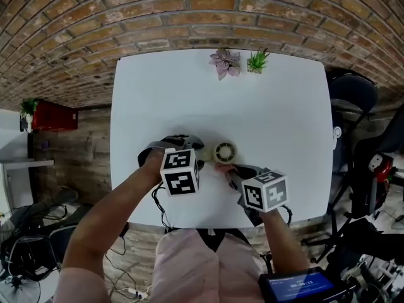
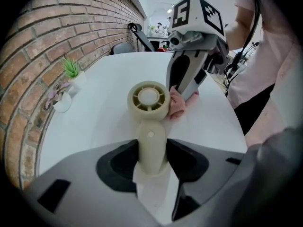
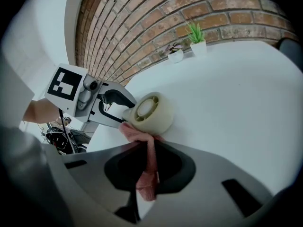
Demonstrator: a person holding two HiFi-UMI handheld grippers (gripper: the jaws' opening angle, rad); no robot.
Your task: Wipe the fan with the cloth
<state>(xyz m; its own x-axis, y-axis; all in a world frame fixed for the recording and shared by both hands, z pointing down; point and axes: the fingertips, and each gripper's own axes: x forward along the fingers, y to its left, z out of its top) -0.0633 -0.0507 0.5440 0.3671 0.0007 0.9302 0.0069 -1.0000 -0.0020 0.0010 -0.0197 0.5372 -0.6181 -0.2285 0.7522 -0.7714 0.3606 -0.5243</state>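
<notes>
A small cream hand fan (image 1: 225, 151) lies near the front of the white table (image 1: 265, 112), its round head (image 2: 148, 100) facing up. My left gripper (image 2: 151, 157) is shut on the fan's handle (image 2: 151, 143). A pink cloth (image 3: 146, 160) is pinched in my right gripper (image 3: 147, 171), which is shut on it. The cloth (image 2: 179, 104) presses against the side of the fan head (image 3: 149, 112), on the side toward me. In the head view the cloth (image 1: 222, 167) shows as a small pink patch just below the fan, between the two marker cubes.
Two small potted plants (image 1: 225, 62) (image 1: 257, 60) stand at the table's far edge against the brick wall. A black chair (image 1: 350, 93) is at the right of the table, and cables and gear lie on the floor around it.
</notes>
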